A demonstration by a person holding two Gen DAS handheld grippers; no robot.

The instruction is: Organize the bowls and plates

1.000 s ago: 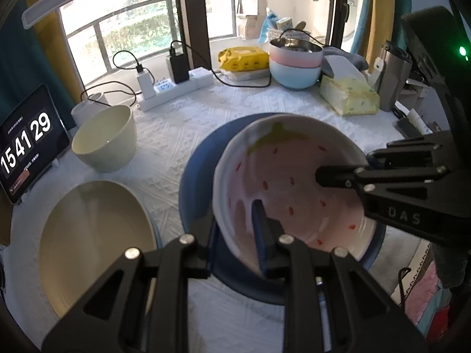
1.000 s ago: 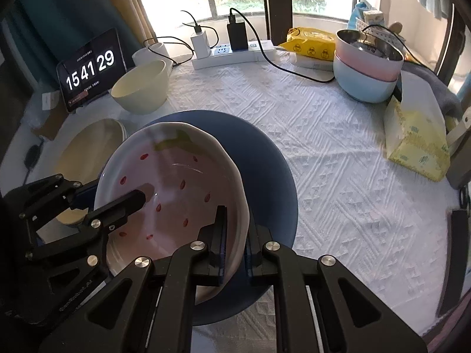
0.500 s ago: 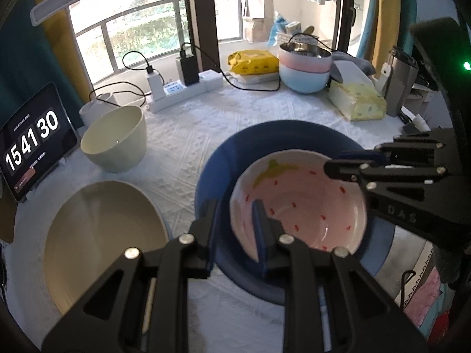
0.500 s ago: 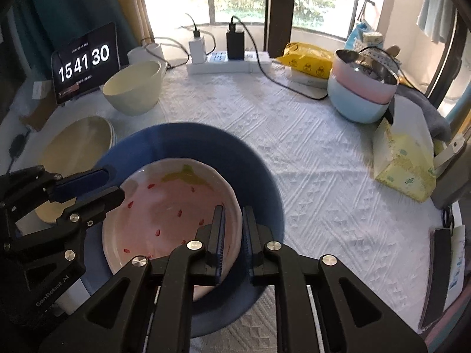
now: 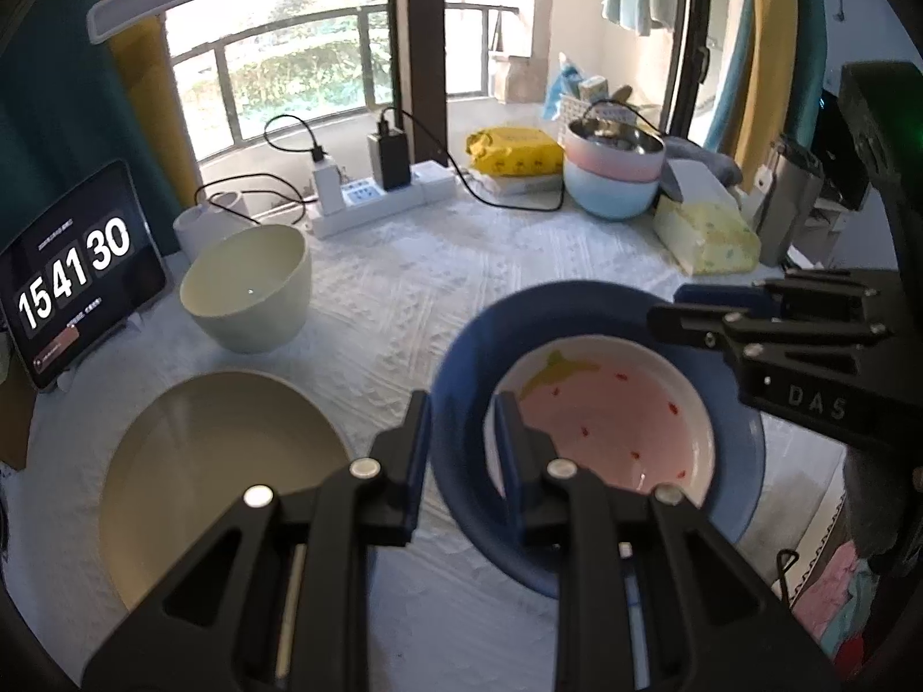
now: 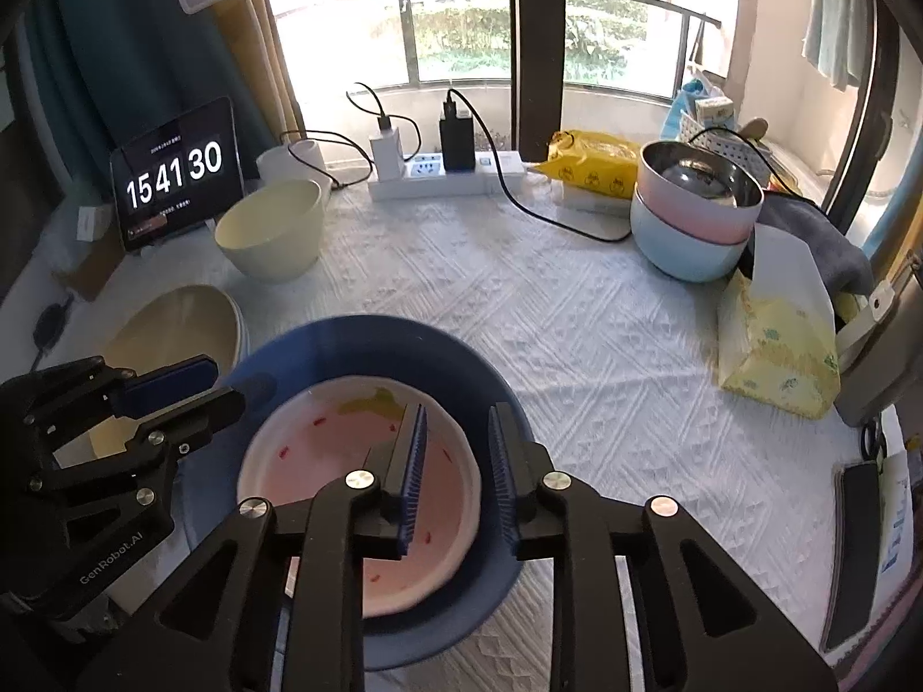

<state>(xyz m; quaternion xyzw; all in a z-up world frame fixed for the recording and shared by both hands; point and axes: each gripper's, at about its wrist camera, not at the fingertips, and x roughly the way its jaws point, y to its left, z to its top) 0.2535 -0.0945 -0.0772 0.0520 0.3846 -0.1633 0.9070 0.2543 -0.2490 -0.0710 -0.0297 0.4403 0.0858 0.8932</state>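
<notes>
Now the strawberry plate [image 6: 323, 461] rests inside the blue plate [image 6: 461, 369] on the worktop [image 6: 577, 346], nested to save space. The right gripper [image 6: 456, 461] is opening its fingers around the pink rim; the left gripper [image 5: 461, 450] stands narrow, gripping nothing.

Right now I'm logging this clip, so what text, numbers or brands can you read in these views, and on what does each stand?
"15 41 30": tablet clock, propped at the table's far left.
"DAS": body of the right gripper, seen from the left wrist.
"GenRobot.AI": body of the left gripper, seen from the right wrist.
Small lines above and below the clock digits: too small to read.
Print on the yellow packet and tissue pack: not legible.
</notes>
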